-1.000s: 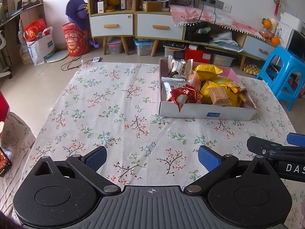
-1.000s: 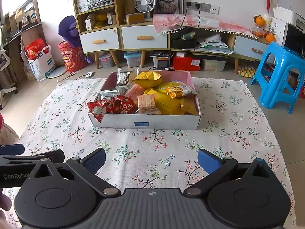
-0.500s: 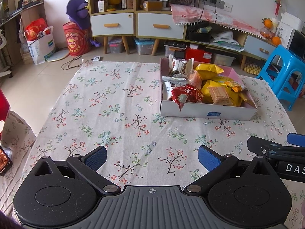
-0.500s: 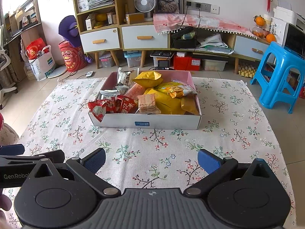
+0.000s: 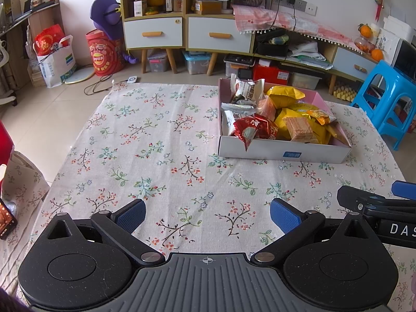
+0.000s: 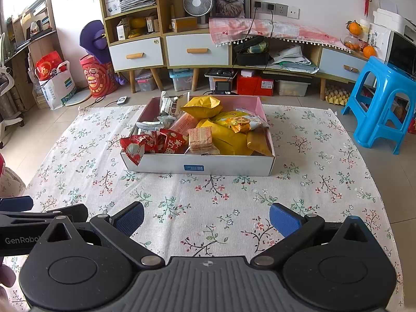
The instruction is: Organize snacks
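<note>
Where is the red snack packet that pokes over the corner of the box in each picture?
Left wrist view: the red snack packet sits right of centre, hanging over the box's near left corner.
Right wrist view: the red snack packet sits left of centre, over that same corner.
Shared landmark: the blue label on the box's front wall.

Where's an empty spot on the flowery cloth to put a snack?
Left of the box the cloth is bare; so is the strip between the box and both open grippers. Inside the box it's crowded with snack packets.
</note>
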`<state>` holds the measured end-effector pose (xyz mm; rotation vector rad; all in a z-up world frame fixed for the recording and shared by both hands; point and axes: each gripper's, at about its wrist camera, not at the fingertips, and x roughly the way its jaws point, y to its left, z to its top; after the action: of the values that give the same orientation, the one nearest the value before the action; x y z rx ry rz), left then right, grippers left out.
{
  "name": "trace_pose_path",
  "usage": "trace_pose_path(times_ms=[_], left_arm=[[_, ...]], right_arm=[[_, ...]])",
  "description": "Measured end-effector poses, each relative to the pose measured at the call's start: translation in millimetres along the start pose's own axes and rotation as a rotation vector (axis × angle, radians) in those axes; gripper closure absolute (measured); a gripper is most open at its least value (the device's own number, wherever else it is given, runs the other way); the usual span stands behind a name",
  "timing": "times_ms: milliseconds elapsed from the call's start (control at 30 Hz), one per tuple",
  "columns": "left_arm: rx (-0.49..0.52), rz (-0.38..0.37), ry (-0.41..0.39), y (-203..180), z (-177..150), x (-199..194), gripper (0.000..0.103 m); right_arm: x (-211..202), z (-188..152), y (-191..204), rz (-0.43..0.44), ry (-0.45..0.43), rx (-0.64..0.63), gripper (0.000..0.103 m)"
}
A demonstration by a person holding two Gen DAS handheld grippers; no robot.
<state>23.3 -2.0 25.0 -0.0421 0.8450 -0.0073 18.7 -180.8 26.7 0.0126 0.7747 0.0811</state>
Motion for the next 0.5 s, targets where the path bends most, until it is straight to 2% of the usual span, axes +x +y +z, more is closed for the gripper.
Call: trace_pose_path(times_ms=[500], left_arm=[[-0.001, -0.001, 0.005, 1.2, -2.8, 0.2, 0.001]], right_arm=[[1.7, -1.7, 1.8, 0.001, 0.003, -0.003, 0.009]])
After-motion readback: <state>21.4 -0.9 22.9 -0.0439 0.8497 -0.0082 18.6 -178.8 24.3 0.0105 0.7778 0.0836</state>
